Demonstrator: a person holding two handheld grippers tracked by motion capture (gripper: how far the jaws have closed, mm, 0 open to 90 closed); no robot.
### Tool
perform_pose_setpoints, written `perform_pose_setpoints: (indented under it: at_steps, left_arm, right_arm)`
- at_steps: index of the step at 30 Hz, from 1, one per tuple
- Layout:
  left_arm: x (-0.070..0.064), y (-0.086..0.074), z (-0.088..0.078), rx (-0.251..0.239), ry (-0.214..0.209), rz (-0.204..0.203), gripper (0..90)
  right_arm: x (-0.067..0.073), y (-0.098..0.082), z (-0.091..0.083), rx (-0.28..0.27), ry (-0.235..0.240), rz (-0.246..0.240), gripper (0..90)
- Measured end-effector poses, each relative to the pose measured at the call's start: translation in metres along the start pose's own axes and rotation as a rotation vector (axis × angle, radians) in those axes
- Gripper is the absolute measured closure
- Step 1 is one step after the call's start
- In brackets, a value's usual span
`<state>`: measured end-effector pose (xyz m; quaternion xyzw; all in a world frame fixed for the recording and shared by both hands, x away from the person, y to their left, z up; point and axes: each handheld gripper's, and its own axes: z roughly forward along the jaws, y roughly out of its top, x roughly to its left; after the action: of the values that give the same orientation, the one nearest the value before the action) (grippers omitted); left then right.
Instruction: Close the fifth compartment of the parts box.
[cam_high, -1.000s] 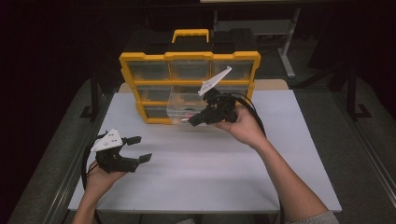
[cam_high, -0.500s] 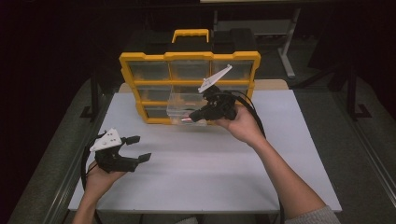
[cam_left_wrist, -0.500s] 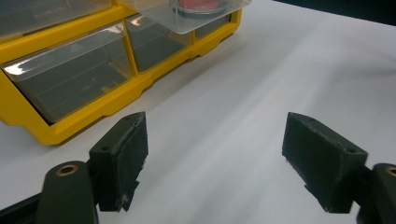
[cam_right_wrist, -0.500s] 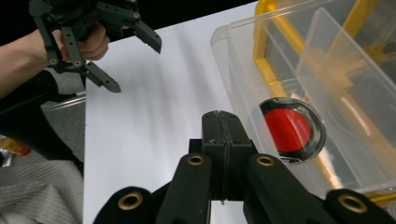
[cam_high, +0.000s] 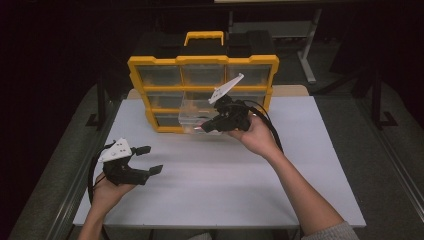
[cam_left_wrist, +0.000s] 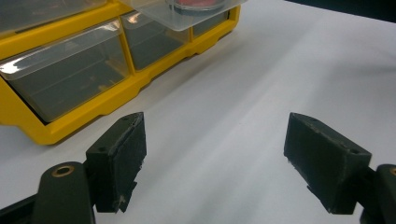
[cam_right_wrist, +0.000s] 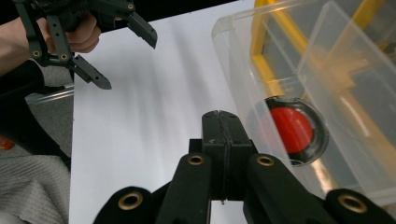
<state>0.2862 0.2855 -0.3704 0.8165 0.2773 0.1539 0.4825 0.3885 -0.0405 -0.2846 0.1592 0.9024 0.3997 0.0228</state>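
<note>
A yellow organiser with clear drawers stands at the back of the white table. One clear drawer is pulled out of its lower middle slot. Inside this drawer lies a red disc in a black ring. My right gripper is at the drawer's front edge, and the right gripper view shows its jaws pressed together with nothing between them. Over the table's near left, my left gripper is held open and empty, apart from the organiser.
The organiser has a black top and a yellow handle. Table legs and a dark floor surround the table. White table surface lies between the two grippers and towards the front and right.
</note>
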Motion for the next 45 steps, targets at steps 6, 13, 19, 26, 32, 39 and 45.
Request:
perform_pose_setpoints:
  at_steps: [6, 13, 19, 26, 32, 39, 45]
  left_arm:
    - [-0.001, 0.001, -0.001, 0.005, 0.000, 0.008, 20.9]
    - [0.000, 0.001, -0.004, -0.007, 0.004, 0.002, 20.9]
    - [0.000, 0.001, -0.004, -0.003, 0.002, -0.001, 20.9]
    - [0.000, 0.001, -0.004, -0.004, 0.004, 0.001, 20.9]
    - [-0.001, 0.001, -0.003, 0.003, 0.001, 0.009, 20.9]
    - [-0.001, 0.001, -0.003, -0.007, -0.001, 0.006, 20.9]
    - [-0.001, 0.001, -0.003, -0.005, -0.001, 0.007, 20.9]
  right_arm:
    - [0.001, 0.000, 0.008, 0.021, -0.010, -0.018, 88.9]
    - [0.000, 0.002, 0.010, 0.028, -0.008, -0.024, 88.9]
    - [-0.001, 0.004, 0.010, 0.035, -0.021, -0.029, 88.9]
    - [-0.006, 0.004, 0.009, 0.050, -0.030, 0.015, 88.9]
    - [-0.009, 0.006, 0.012, 0.047, -0.035, 0.003, 88.9]
    - [-0.013, 0.009, 0.012, 0.049, -0.048, 0.018, 88.9]
    - [-0.018, 0.009, 0.012, 0.039, -0.061, 0.013, 88.9]
